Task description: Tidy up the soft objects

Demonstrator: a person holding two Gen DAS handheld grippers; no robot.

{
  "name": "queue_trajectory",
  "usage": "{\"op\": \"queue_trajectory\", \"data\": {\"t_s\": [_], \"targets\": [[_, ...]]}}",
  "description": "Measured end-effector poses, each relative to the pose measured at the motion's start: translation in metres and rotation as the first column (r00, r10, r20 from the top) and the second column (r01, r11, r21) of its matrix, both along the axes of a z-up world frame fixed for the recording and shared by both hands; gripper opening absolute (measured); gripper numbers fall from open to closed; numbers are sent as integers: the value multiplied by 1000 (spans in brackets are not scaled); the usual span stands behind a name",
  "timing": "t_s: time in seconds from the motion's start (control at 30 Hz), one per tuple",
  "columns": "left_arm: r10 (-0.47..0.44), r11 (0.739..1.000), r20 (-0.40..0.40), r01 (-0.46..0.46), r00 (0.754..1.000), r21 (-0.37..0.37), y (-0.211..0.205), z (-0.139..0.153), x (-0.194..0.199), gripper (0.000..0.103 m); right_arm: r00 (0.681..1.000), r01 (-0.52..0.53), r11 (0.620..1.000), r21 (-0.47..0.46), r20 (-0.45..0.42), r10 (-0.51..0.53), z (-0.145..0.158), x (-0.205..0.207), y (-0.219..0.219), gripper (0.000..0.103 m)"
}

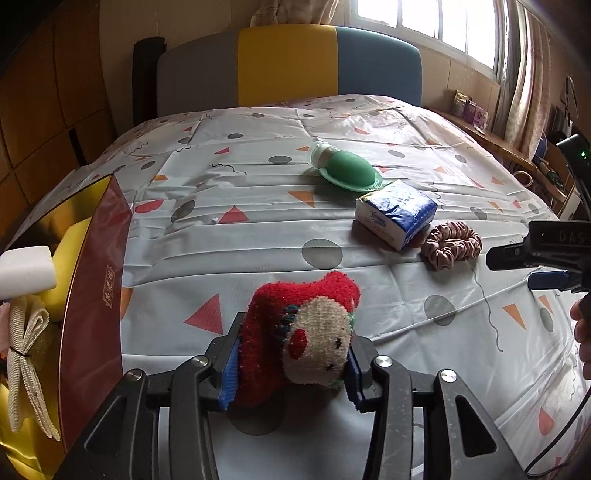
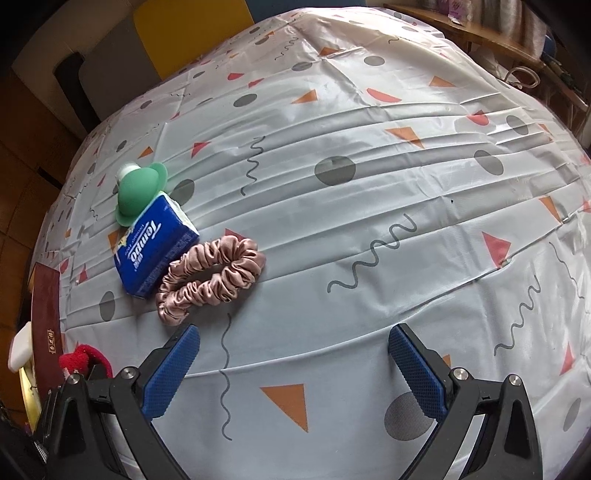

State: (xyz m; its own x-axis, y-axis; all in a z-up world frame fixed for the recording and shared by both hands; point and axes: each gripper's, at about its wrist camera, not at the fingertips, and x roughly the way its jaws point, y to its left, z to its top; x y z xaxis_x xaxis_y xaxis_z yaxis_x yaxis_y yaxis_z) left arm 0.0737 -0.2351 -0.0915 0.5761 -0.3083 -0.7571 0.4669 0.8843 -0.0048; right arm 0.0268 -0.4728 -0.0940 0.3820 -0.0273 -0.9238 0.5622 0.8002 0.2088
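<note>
Squeezing a red sock (image 1: 295,336) low in the frame, the left tool (image 1: 291,373) grips; the right tool (image 2: 295,365) gapes empty near a scrunchie (image 2: 210,273).

My left wrist camera sits low over the bed (image 1: 258,229), looking along its fingers toward the headboard (image 1: 288,66) and window (image 1: 424,22), with the box (image 1: 92,295) at its left edge. My right wrist camera looks more steeply down onto the sheet (image 2: 369,184), close above it. Both views share the tissue pack (image 1: 395,214) (image 2: 155,247), scrunchie (image 1: 452,243) (image 2: 210,273) and green bottle (image 1: 347,170) (image 2: 138,190).
</note>
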Motion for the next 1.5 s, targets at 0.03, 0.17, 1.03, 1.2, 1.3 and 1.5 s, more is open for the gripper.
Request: {"op": "queue_trajectory", "data": {"t_s": [0.03, 0.17, 1.03, 1.2, 1.3, 1.5], "targets": [[1, 1000, -1, -1, 1000, -2, 0, 0, 0, 46, 1000, -3, 1000, -7, -2, 3, 0, 0, 0, 103], [2, 1000, -3, -2, 1000, -12, 1, 0, 1, 46, 1000, -18, 999, -29, -15, 18, -2, 3, 3, 103], [0, 998, -14, -1, 1000, -70, 8, -2, 3, 47, 991, -131, 966, -225, -49, 123, -10, 1, 29, 103], [-1, 997, -14, 0, 1000, -76, 8, -2, 2, 47, 992, -125, 978, -169, -10, 125, 0, -3, 25, 103], [-2, 996, -15, 0, 1000, -84, 9, -2, 3, 47, 991, -121, 979, -163, 36, 128, 8, -2, 26, 103], [-3, 995, -19, 1, 1000, -98, 10, -2, 3, 47, 972, -209, 956, -204, 67, 227, 30, 23, 40, 103]]}}
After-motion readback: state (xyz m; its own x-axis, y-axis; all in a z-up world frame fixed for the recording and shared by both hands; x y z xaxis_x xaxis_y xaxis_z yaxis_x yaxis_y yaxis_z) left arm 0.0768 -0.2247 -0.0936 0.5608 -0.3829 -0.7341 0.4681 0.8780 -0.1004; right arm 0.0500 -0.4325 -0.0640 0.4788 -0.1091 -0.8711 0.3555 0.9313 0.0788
